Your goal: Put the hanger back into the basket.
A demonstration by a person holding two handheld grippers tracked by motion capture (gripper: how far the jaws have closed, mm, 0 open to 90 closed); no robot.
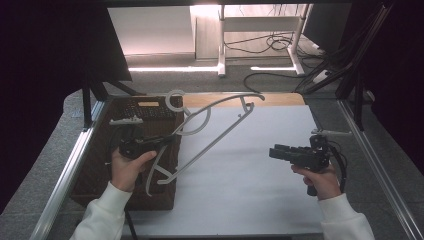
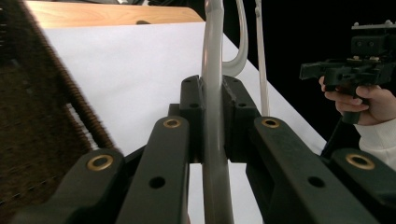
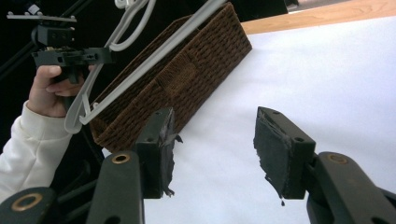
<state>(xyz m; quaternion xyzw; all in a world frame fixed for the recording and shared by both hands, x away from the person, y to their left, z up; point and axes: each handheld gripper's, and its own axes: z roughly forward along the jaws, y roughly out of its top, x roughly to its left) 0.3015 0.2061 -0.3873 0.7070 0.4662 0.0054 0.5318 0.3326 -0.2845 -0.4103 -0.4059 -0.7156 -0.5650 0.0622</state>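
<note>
One wicker basket (image 1: pixel 150 190) | contents unclear | hanger (image 1: pixel 215 135) held above

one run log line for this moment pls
left gripper: shut on hanger | lifted over basket | right gripper: open, nothing held

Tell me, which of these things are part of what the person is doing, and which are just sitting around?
In use:
- white hanger, clamped in the left gripper
- right gripper, open, nothing between its jaws
- brown wicker basket, under the hanger's lower end

Just lying about:
- white sheet covering the table
- cables on the floor beyond
</note>
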